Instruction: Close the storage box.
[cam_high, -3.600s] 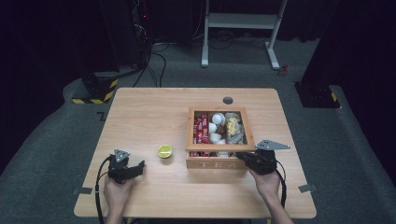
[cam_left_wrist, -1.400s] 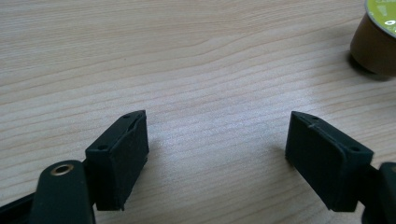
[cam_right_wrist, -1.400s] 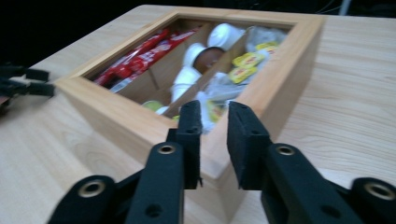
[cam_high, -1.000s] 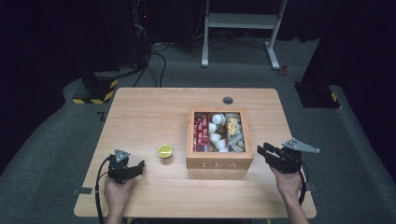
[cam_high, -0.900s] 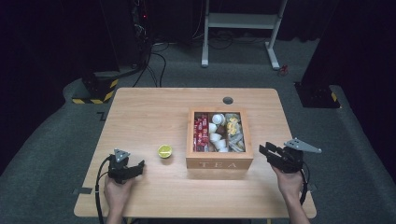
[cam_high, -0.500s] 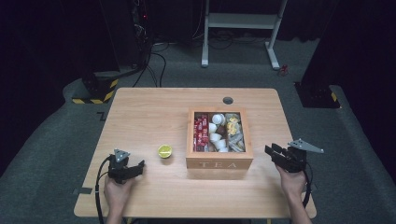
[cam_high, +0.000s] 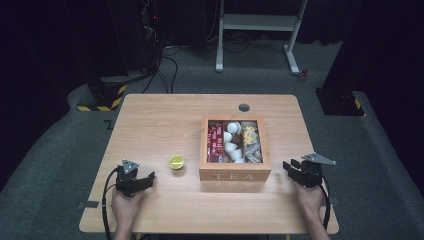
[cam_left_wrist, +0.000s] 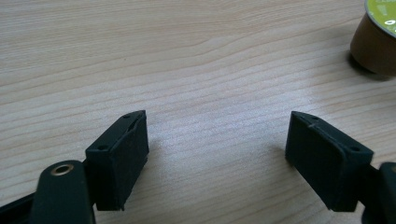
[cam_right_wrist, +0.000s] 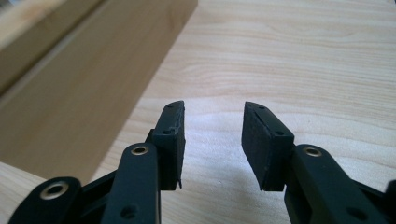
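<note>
In the high view, a wooden table holds an open tea box right of centre, with red packets, white cups and yellow sachets in its compartments. A small capsule with a lime-green lid stands alone on the bare wood, just left of the box and apart from it. The left gripper rests near the front left edge, pointing toward the capsule; the right gripper rests just beside the box's right wall, touching nothing. In the left gripper view, the left gripper has its jaws spread wide over bare wood and empty, and the capsule, brown-sided with a green top, stands upright at the upper right corner, well outside the gap. In the right gripper view, the right gripper has its jaws parted by a narrower gap, also empty, with the box wall running along the left. The likely step is picking up the capsule with the left gripper. To do it well, turn the hand toward the capsule until it sits centred between the pads, keep the jaws wide, come in low, and close gently on the sides below the lid so it does not tip or skid.
</note>
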